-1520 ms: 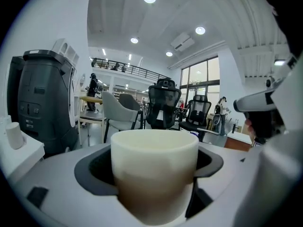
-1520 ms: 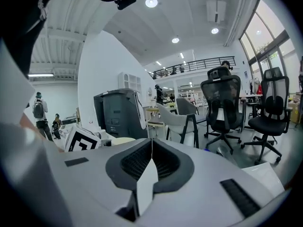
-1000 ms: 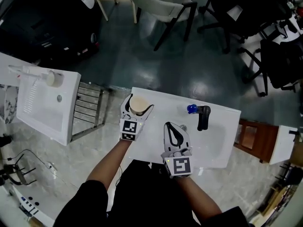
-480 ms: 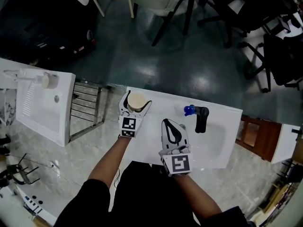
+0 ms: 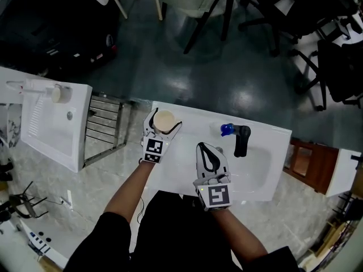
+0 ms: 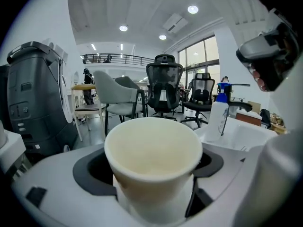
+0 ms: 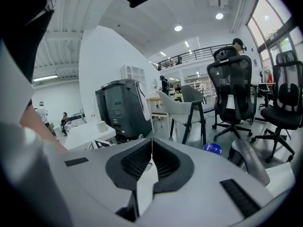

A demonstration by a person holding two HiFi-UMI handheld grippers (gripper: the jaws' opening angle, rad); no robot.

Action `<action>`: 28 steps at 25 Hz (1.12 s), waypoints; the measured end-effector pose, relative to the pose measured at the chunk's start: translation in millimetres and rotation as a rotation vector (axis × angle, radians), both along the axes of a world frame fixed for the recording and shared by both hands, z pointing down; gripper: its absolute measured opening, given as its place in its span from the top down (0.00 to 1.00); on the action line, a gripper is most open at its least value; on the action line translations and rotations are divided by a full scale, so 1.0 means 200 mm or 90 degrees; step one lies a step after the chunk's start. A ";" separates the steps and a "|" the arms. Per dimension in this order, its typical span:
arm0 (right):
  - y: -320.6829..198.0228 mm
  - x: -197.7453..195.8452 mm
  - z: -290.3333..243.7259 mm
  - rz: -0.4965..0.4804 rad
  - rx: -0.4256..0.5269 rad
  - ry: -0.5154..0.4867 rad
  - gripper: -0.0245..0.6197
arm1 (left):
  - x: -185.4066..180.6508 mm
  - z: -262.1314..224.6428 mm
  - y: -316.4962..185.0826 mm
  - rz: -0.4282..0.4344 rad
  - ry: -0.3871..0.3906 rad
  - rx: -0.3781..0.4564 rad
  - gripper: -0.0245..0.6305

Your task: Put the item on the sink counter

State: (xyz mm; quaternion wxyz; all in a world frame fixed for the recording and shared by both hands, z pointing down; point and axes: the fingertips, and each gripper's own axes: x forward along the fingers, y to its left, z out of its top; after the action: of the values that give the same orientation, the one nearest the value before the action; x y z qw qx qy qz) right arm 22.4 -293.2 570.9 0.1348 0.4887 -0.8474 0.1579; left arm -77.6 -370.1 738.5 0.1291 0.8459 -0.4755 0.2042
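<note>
A cream paper cup (image 5: 165, 120) stands upright between the jaws of my left gripper (image 5: 163, 124), over the far left corner of the white sink counter (image 5: 176, 166). In the left gripper view the cup (image 6: 154, 157) fills the middle and the left gripper (image 6: 154, 174) is shut on its sides; I cannot tell whether its base touches the counter. My right gripper (image 5: 210, 156) hovers over the counter's front middle. In the right gripper view that gripper (image 7: 150, 157) is shut with nothing in it.
A black faucet (image 5: 241, 140) and a blue-capped bottle (image 5: 228, 130) stand at the basin to the right. A second white basin (image 5: 54, 126) and a metal rack (image 5: 105, 130) lie left. Chairs (image 5: 195, 1) stand on the dark floor beyond. A wooden stand (image 5: 303, 163) is right.
Both grippers hold their places, the left still shut on the cup. Only the head view has shifted slightly.
</note>
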 end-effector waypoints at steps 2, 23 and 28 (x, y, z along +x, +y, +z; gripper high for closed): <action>0.02 0.01 0.00 0.002 -0.016 0.008 0.91 | 0.00 -0.01 0.01 -0.002 0.007 0.005 0.28; 0.32 -0.06 -0.13 -0.016 -0.029 0.031 0.91 | -0.24 -0.38 0.32 -0.111 0.071 0.026 0.24; 0.43 -0.04 -0.18 0.020 -0.001 0.026 0.91 | -0.34 -0.59 0.46 -0.123 0.101 0.042 0.24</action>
State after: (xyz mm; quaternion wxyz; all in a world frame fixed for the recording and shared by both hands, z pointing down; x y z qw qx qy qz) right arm 14.4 -206.6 534.8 0.1500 0.5049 -0.8366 0.1508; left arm -144.8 -277.2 620.7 0.1576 0.8132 -0.5498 0.1072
